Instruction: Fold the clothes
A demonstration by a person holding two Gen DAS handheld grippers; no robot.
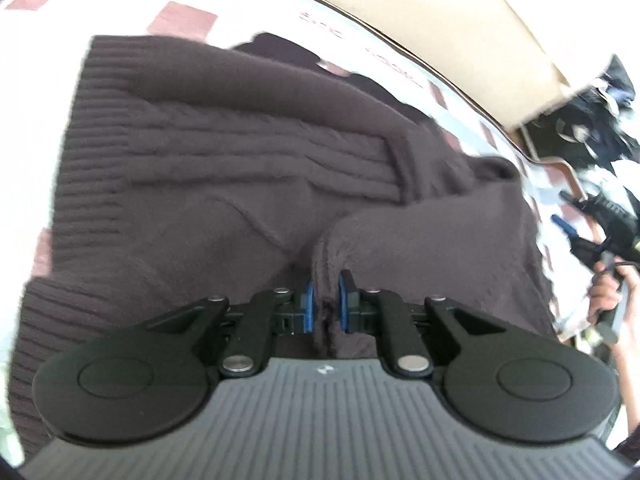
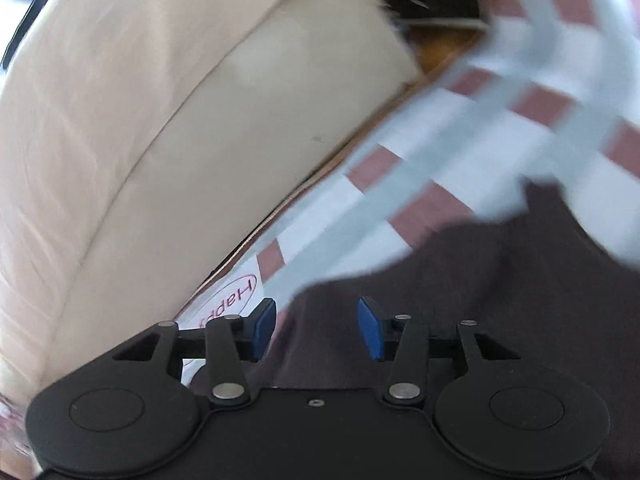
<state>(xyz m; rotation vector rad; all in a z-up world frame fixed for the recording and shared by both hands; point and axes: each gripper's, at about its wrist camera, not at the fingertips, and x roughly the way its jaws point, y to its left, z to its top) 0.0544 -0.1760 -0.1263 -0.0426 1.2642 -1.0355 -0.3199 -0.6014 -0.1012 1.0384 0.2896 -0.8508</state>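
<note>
While left hand-held gripper (image 1: 326, 304) is clenched on a sweater (image 1: 224, 152) fold, right hand-held gripper (image 2: 318, 328) hangs released w/ nothing between pads, over sweater edge on checked sheet (image 2: 500, 128).

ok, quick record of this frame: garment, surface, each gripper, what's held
garment: dark brown knit sweater, cable pattern, ribbed hem, partly folded
surface: checked sheet, white, grey and reddish squares
left gripper: shut on a fold of the sweater, blue pads pinching the knit
right gripper: open, nothing between the pads, above the sweater's edge
backdrop: cream cushion beside the sheet
image quality: motion blur in both views
</note>
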